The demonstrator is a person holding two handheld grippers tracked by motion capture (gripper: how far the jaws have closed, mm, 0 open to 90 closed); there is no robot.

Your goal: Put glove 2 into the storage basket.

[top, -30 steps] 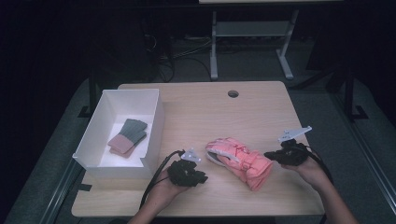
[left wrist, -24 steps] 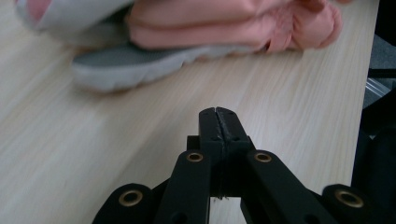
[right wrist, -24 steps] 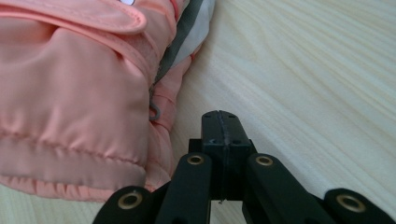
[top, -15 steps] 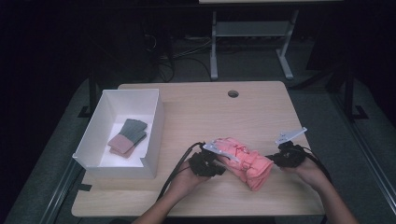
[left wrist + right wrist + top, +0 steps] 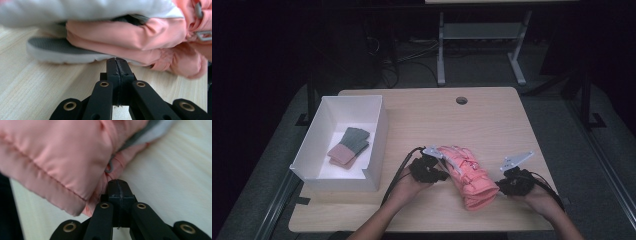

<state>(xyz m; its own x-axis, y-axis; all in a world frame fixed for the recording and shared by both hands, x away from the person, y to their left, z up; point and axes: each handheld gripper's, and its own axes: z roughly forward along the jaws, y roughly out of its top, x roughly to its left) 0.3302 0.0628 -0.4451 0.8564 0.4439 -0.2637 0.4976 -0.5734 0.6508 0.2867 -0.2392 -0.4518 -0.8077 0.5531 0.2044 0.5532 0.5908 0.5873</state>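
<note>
Between shut tongs — puffy, quilted pink gloves [image 5: 467, 175].

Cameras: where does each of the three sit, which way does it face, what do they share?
High view: fixed above the person's side, looking forward and down on the table; forearms, left tool and right tool flank the pink glove, white box at left.
Left gripper view: rides the left tool, shut jaws aimed low along the tabletop at the glove.
Right gripper view: rides the right tool, shut jaws at the glove.
Shared: all three see the glove and table.
</note>
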